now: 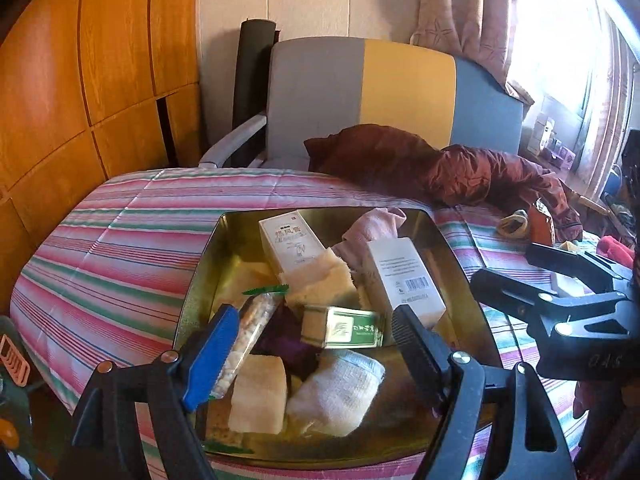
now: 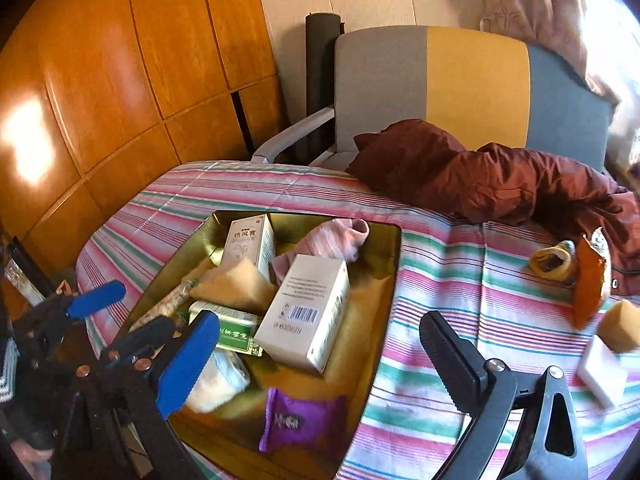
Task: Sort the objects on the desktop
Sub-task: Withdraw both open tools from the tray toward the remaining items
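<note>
A gold metal tray [image 1: 452,240] [image 2: 384,280] lies on the striped cloth. It holds two white boxes [image 1: 404,276] [image 2: 308,312], a green box [image 1: 340,328], sponges, a pink cloth [image 1: 372,224], a rolled white towel [image 1: 336,392], a snack packet [image 1: 248,328] and a purple sachet [image 2: 300,420]. My left gripper [image 1: 316,352] is open above the tray's near side, empty. My right gripper [image 2: 316,364] is open over the tray's right edge, empty; the purple sachet lies just below it.
A dark red jacket [image 2: 500,180] lies at the back before a grey and yellow chair [image 1: 360,92]. On the cloth to the right are a yellow hair tie [image 2: 554,262], an orange packet [image 2: 592,280], a sponge [image 2: 620,324] and a white block [image 2: 600,376]. Wooden cabinets stand left.
</note>
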Action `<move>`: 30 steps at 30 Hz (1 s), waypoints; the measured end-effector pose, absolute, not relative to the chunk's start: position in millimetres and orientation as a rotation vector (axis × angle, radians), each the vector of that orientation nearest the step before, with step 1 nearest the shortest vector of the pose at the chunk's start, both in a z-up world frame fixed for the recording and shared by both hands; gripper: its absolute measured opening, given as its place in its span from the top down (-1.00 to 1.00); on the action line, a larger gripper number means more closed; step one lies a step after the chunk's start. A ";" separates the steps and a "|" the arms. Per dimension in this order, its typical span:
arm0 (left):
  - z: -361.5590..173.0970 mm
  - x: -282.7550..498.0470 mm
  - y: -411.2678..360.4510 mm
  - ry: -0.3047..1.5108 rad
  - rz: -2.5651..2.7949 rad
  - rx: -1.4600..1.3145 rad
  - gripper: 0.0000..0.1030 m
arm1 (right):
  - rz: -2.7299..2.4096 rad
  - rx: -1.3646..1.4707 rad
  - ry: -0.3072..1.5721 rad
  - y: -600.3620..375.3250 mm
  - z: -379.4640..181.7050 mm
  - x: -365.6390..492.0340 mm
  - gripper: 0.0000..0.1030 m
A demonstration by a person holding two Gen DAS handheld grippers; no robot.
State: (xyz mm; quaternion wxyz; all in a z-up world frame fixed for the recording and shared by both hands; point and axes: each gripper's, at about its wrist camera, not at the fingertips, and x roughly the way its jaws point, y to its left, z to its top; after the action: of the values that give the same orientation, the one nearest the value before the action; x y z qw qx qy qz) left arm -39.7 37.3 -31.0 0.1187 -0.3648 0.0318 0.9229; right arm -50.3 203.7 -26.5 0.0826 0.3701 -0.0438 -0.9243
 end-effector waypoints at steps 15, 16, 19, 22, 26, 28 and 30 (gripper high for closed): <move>-24.6 -24.6 35.9 0.081 2.689 -1.028 -0.57 | -2.859 1.092 -0.151 231.5 -23.3 -14.9 -0.94; -26.4 -23.7 32.4 0.068 2.686 -1.032 -0.57 | -2.864 1.095 -0.149 233.3 -23.5 -13.1 -0.94; -33.5 -18.6 16.6 0.031 2.688 -1.045 -0.57 | -2.876 1.099 -0.152 241.0 -24.0 -6.3 -0.94; -36.0 -15.8 3.3 -0.005 2.694 -1.048 -0.57 | -2.891 1.101 -0.154 251.1 -24.6 1.0 -0.94; -36.1 -17.1 3.0 0.001 2.697 -1.063 -0.57 | -2.915 1.120 -0.160 269.1 -28.1 7.3 -0.94; -35.5 -18.2 11.0 0.023 2.680 -1.061 -0.57 | -2.929 1.140 -0.180 280.5 -30.8 9.7 -0.94; -35.2 -19.7 20.9 0.029 2.642 -1.062 -0.56 | -2.948 1.158 -0.208 295.0 -33.6 12.8 -0.94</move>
State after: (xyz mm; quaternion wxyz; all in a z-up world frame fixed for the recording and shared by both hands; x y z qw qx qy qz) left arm -19.7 20.9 -35.2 0.1466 -0.3688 0.0102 0.9178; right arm 12.8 295.0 -33.6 -0.0165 0.3648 -0.0654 -0.9286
